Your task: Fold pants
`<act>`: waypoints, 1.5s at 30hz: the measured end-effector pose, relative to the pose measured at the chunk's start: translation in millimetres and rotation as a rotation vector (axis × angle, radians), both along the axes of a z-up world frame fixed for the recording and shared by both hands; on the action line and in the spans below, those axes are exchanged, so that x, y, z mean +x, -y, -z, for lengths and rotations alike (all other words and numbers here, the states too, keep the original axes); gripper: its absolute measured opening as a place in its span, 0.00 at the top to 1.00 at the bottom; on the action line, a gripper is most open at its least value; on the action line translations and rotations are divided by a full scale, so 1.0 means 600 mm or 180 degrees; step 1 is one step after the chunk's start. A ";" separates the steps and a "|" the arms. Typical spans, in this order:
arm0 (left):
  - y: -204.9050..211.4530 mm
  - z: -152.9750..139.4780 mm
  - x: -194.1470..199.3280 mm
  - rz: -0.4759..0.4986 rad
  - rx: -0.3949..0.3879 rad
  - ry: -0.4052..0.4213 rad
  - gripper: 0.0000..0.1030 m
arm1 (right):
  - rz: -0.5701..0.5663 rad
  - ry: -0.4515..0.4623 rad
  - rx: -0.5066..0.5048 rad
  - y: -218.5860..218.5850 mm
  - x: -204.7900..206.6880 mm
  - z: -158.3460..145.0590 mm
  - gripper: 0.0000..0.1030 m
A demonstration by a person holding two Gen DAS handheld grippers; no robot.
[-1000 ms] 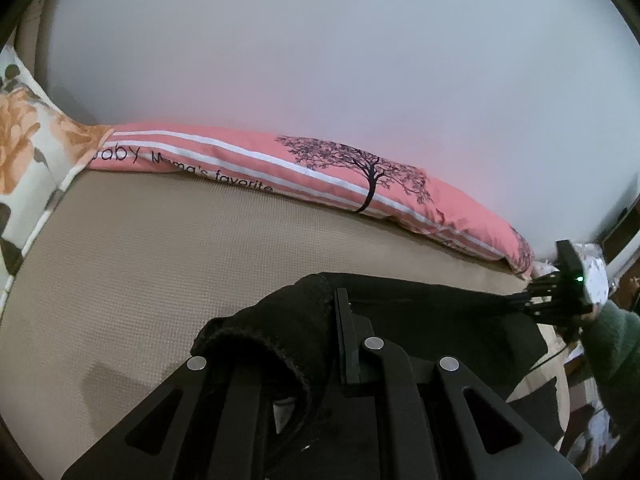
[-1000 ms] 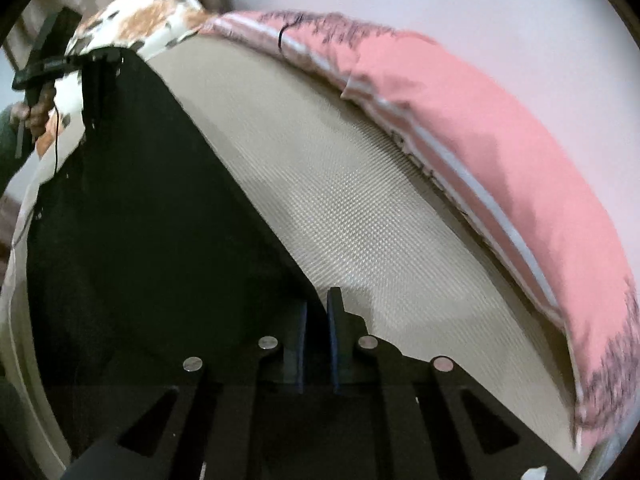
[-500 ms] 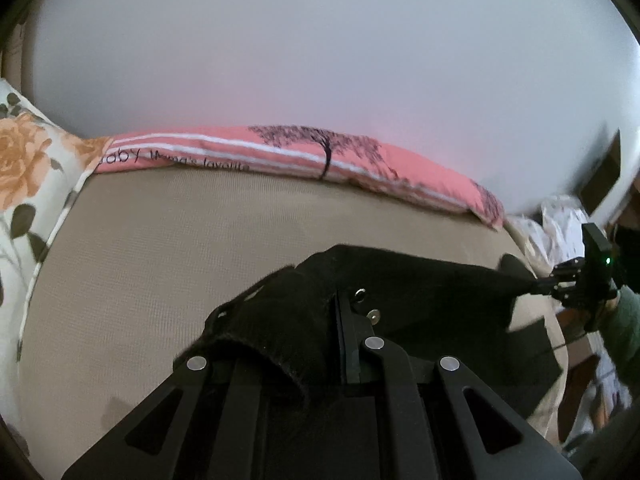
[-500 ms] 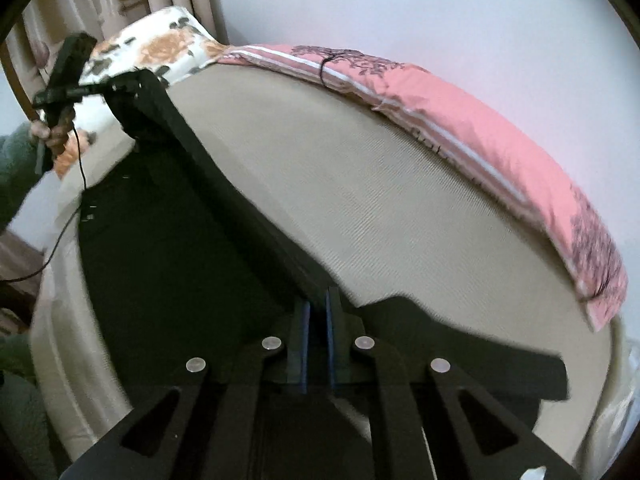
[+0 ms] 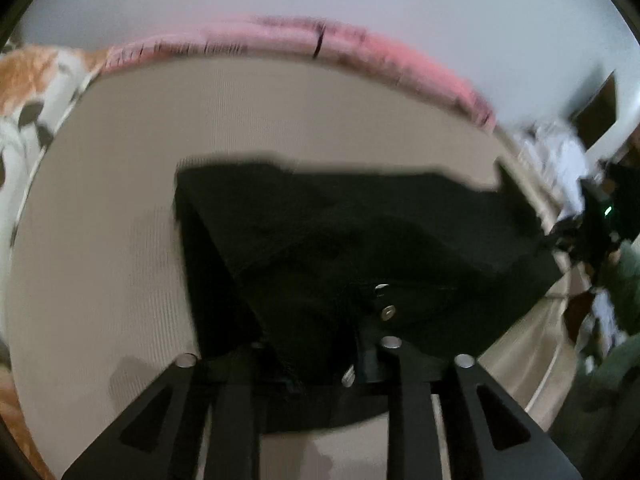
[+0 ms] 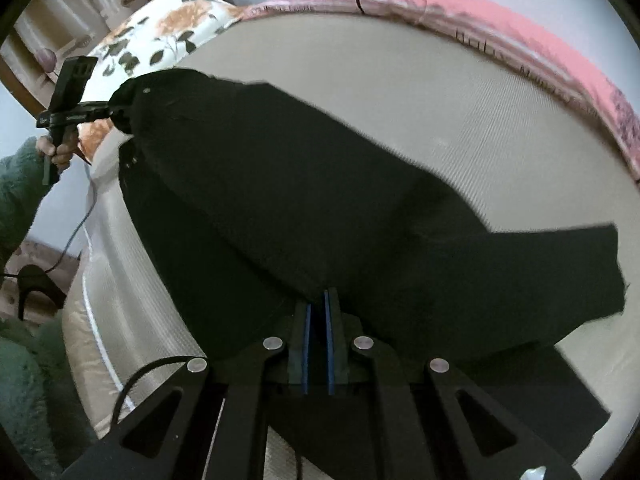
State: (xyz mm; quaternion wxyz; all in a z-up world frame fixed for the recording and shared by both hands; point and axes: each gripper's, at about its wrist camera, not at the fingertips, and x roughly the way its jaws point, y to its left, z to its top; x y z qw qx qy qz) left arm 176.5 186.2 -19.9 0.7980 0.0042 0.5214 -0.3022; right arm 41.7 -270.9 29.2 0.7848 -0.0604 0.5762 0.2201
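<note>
The left wrist view is motion-blurred: the pink pillow [image 5: 304, 40] print is unreadable. Black pants [image 5: 360, 248] cover the left gripper [image 5: 316, 364] fingertips, so its grip is probably closed, though hidden. The right gripper [image 5: 588, 224] is smeared at the frame's edge.

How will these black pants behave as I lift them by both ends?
The black pants look floppy: they sag between the left gripper and right gripper. Probably thick, fairly heavy cloth; the loose leg will likely drag.

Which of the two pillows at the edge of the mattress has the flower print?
The white pillow with orange flowers and dark leaves, beside the left gripper. The other, the long pink pillow, carries stripes and a dark tree print instead.
</note>
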 end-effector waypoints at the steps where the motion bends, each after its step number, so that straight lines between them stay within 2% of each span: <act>1: -0.004 0.012 -0.009 0.0003 0.0121 -0.0037 0.72 | -0.0011 -0.0032 -0.0001 -0.002 -0.005 0.010 0.96; 3: -0.012 0.023 -0.019 -0.0007 0.0193 -0.0084 0.65 | -0.0025 -0.0051 -0.0055 -0.009 -0.010 0.025 0.96; 5: -0.021 0.025 -0.033 -0.0095 0.0344 -0.0047 0.44 | -0.0053 -0.0047 -0.0141 -0.017 -0.016 0.037 0.96; 8: -0.033 0.018 -0.048 -0.0203 0.0457 0.0044 0.29 | 0.0017 -0.0088 -0.0175 -0.020 -0.017 0.051 0.96; 12: -0.043 0.016 -0.069 -0.0240 0.0599 0.0100 0.20 | 0.0108 -0.0105 -0.0163 -0.020 -0.015 0.061 0.94; 15: -0.044 0.023 -0.072 -0.0231 0.0663 0.0061 0.19 | 0.0170 -0.0087 -0.0155 -0.017 -0.018 0.066 0.92; 17: -0.047 0.029 -0.079 -0.0252 0.0800 0.0058 0.19 | 0.0174 -0.0055 -0.0179 -0.021 -0.020 0.065 0.91; 20: -0.066 0.033 -0.094 -0.0447 0.0865 0.0020 0.19 | 0.0156 -0.0001 -0.0251 -0.025 -0.025 0.064 0.90; 21: -0.074 0.032 -0.099 -0.0534 0.0807 0.0007 0.19 | 0.0160 0.0006 -0.0254 -0.024 -0.028 0.062 0.87; 23: -0.087 0.020 -0.112 -0.0730 0.0540 -0.0022 0.19 | 0.0175 0.0027 -0.0282 -0.026 -0.031 0.058 0.83; 29: -0.071 -0.019 -0.143 -0.1134 -0.0498 -0.0068 0.19 | 0.0414 0.0264 -0.0158 -0.006 -0.055 0.019 0.64; 33: -0.045 0.000 -0.125 -0.1344 -0.0888 -0.0371 0.19 | 0.0771 0.0214 0.0103 0.022 -0.071 0.007 0.63; 35: -0.040 0.020 -0.112 -0.1435 -0.0991 -0.0559 0.19 | 0.0942 0.0139 0.0254 0.038 -0.082 0.010 0.63; 38: -0.048 0.040 -0.103 -0.1612 -0.1026 -0.0641 0.19 | 0.1184 0.0074 0.0392 0.056 -0.095 0.019 0.63; 40: -0.060 0.050 -0.097 -0.1739 -0.1178 -0.0720 0.20 | 0.1327 0.0047 0.0470 0.067 -0.099 0.026 0.63; 45: -0.071 0.051 -0.092 -0.1890 -0.1276 -0.0698 0.20 | 0.1758 0.0007 0.0732 0.098 -0.083 0.043 0.62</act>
